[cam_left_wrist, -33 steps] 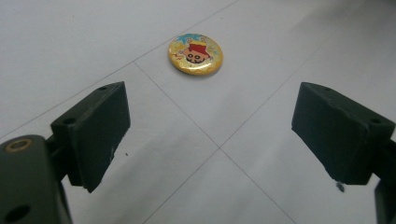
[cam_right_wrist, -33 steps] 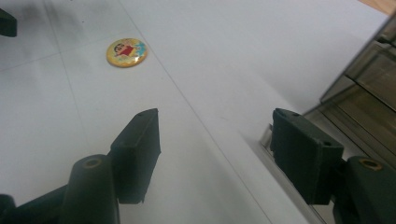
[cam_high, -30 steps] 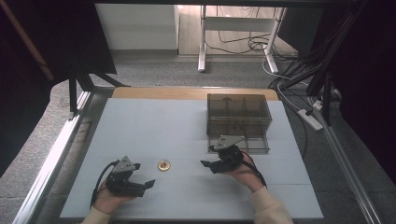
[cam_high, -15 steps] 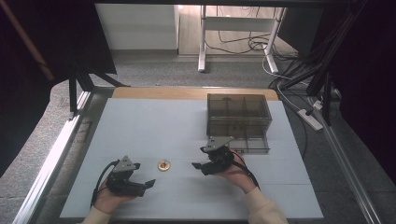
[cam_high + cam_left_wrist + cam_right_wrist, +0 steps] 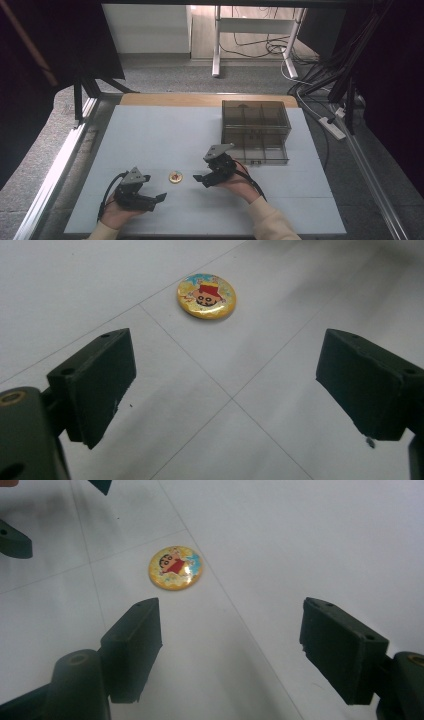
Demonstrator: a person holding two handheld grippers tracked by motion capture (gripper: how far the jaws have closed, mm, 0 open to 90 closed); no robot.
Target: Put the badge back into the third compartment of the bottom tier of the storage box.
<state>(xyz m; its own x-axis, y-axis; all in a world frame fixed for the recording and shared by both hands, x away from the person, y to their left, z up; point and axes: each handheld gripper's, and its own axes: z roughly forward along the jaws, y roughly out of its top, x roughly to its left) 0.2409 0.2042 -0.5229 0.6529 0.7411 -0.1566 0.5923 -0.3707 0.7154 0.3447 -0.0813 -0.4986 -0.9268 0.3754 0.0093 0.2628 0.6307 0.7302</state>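
A: Yellow tin, a round cartoon badge point(image 5: 175, 177), is seen lying flat on the pale table point(image 5: 150, 135), between the 2 grippers and touched by neither.

B: The right gripper point(image 5: 199, 179) is aimed at it, jaws just opened wide with nothing between them, likely readied for a pickup.

A: The left gripper point(image 5: 159, 198) is held open and empty nearby. The smoked drawer box point(image 5: 255, 125) stands well apart, 1 drawer pulled out, perhaps for the badge.

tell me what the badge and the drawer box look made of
Badge: likely metal under a glossy printed film, going by the bright glare on its domed face. Drawer box: smoke-tinted see-through plastic, since its dividers show through the walls. Neither can be settled by look alone.
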